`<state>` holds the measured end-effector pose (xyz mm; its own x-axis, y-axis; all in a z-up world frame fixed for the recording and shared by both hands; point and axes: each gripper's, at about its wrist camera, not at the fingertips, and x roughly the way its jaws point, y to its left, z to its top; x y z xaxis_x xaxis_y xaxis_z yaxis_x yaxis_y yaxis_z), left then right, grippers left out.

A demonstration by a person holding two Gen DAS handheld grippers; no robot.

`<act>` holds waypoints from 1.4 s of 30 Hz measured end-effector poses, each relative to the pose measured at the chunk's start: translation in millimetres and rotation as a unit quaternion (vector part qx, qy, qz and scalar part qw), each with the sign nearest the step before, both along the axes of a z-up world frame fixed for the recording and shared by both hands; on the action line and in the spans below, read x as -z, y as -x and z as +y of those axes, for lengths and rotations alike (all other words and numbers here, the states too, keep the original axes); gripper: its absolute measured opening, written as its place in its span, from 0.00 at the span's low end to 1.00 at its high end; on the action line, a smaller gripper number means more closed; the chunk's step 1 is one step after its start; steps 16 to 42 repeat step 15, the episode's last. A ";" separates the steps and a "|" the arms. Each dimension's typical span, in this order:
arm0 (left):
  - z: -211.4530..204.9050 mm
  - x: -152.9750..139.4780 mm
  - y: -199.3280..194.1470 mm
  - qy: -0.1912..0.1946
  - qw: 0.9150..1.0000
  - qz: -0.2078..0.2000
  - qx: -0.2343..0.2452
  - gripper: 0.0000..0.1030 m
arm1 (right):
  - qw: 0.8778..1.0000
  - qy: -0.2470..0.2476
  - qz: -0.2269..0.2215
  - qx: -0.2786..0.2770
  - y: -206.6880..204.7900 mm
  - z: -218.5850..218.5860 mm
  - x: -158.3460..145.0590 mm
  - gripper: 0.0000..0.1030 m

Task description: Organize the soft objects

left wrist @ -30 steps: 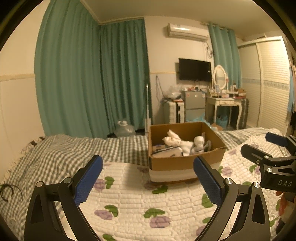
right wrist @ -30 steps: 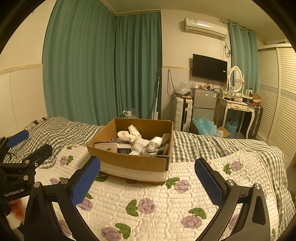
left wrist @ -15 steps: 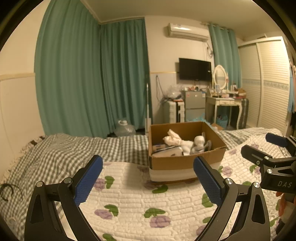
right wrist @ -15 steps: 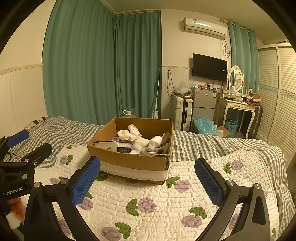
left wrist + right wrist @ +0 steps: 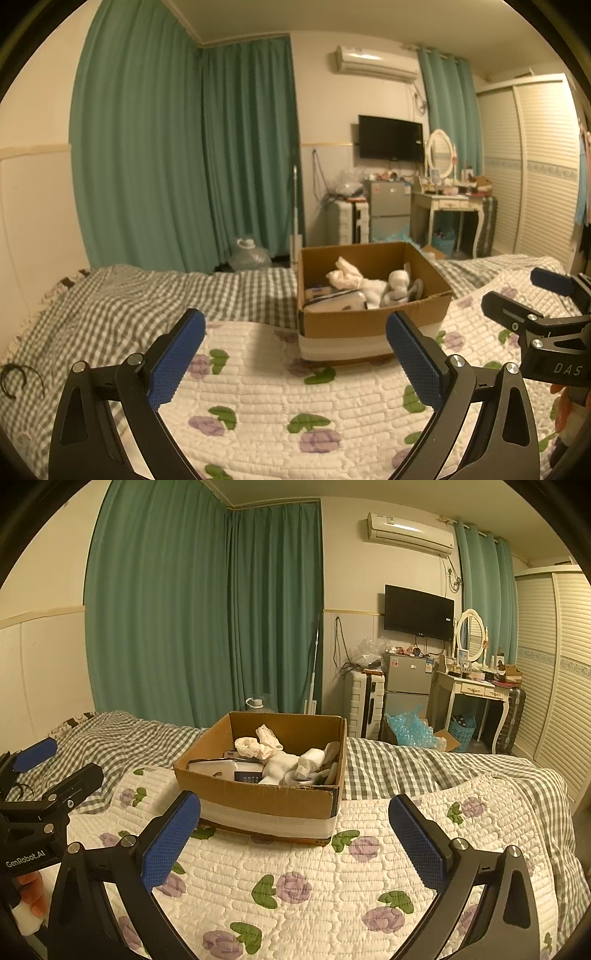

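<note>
Left wrist view shows the left gripper (image 5: 295,354) nearest, its two blue-padded fingers (image 5: 176,360) spread wide apart with nothing between them, above a white quilt (image 5: 280,398) printed with purple flowers. The right gripper (image 5: 524,299) shows at that view's right edge, its fingers likewise apart and empty; from its own camera the right gripper (image 5: 295,834) hangs over the same quilt, with the left one at the far left. Beyond the fingers stands one open cardboard box (image 5: 343,325) on the bed, a white band around its base. Inside lie several white soft pieces (image 5: 280,760), bundled together so an exact count cannot be made, beside one flat white pack (image 5: 221,766). Past the box a grey checked blanket (image 5: 147,295) covers the bed. Farther off hang green curtains (image 5: 207,609); one television (image 5: 419,612), one air conditioner (image 5: 410,531), one oval mirror (image 5: 470,635) and one small fridge (image 5: 406,686) stand along the far wall. Only the left view shows a dark curved thing (image 5: 18,376) on the blanket; only the right view shows the blue crinkled plastic (image 5: 410,727) clearly.
</note>
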<state>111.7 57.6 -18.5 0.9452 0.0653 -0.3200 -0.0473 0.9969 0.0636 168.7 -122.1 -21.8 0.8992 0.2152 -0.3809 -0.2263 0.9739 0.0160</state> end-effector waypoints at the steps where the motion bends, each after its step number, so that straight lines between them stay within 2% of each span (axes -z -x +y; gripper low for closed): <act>1: 0.0 -0.1 0.2 0.000 1.000 0.000 0.000 0.97 | 1.000 0.000 0.001 0.000 0.0 -0.1 0.2 0.99; 42: -4.6 3.1 3.3 0.000 1.000 -0.001 -0.002 0.97 | 1.000 0.000 0.002 0.001 0.2 -0.2 2.3 0.99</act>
